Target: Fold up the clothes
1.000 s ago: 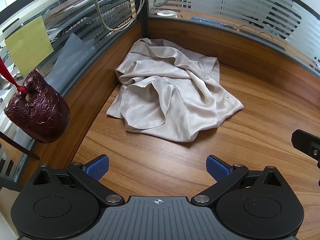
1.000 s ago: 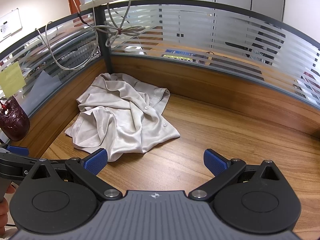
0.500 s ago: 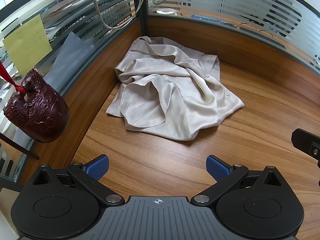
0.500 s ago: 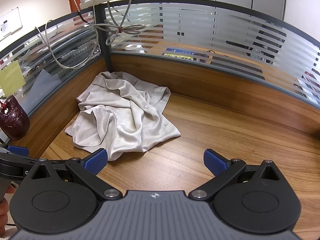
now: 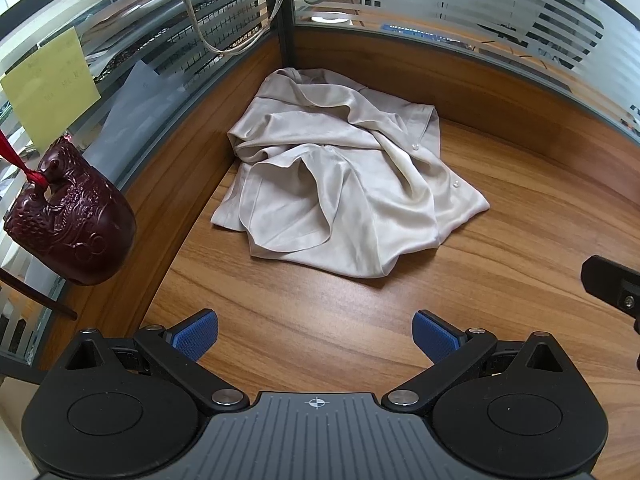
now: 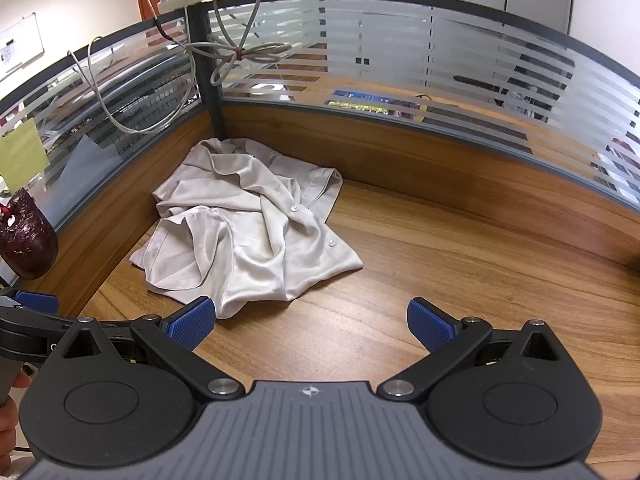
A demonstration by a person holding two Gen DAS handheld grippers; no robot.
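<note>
A crumpled beige satin shirt (image 5: 340,184) with small white buttons lies in a heap in the far left corner of the wooden desk (image 5: 500,248). It also shows in the right wrist view (image 6: 248,232). My left gripper (image 5: 316,336) is open and empty, hovering over bare desk short of the shirt's near hem. My right gripper (image 6: 312,330) is open and empty, its left pad close to the shirt's near edge without touching it.
Wood and frosted-glass partitions (image 6: 440,80) wall the desk at the back and left. A dark red carved ornament (image 5: 72,220) hangs at the left. Cables (image 6: 224,52) dangle over the corner post. A yellow sticky note (image 5: 48,88) is on the glass.
Both grippers have drifted slightly toward the shirt. The shirt has not moved and both stay open.
</note>
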